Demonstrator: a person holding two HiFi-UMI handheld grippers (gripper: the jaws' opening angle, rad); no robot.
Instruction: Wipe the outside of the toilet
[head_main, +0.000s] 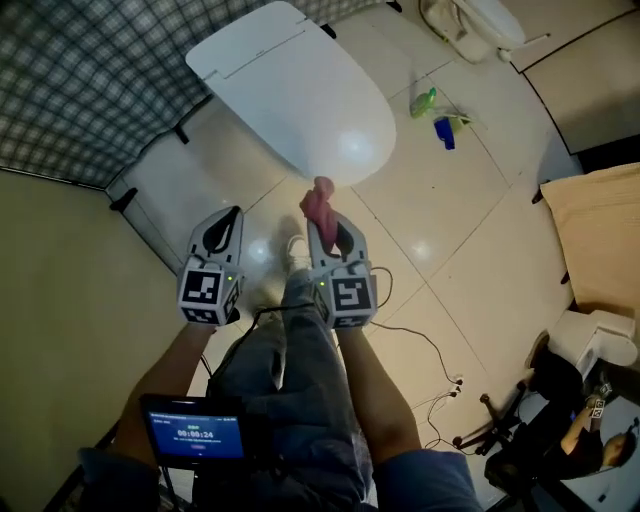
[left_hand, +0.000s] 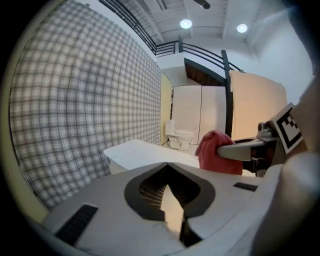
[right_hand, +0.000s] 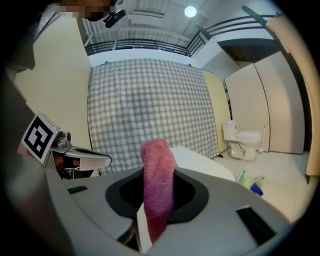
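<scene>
A white toilet (head_main: 300, 90) with its lid down stands against the checked wall, ahead of both grippers. My right gripper (head_main: 325, 225) is shut on a pink cloth (head_main: 319, 203), which sticks up out of the jaws (right_hand: 157, 170) just short of the lid's front edge. The cloth hangs apart from the toilet. My left gripper (head_main: 234, 215) is beside it on the left, shut and holding nothing, a little back from the bowl. In the left gripper view the toilet lid (left_hand: 135, 152) lies beyond the jaws and the pink cloth (left_hand: 212, 150) shows at the right.
A green bottle (head_main: 424, 101) and a blue object (head_main: 445, 130) lie on the tiled floor to the toilet's right. A second toilet (head_main: 470, 25) stands at the far right. A beige panel (head_main: 600, 230) is at the right, and a cable (head_main: 415, 340) lies on the floor.
</scene>
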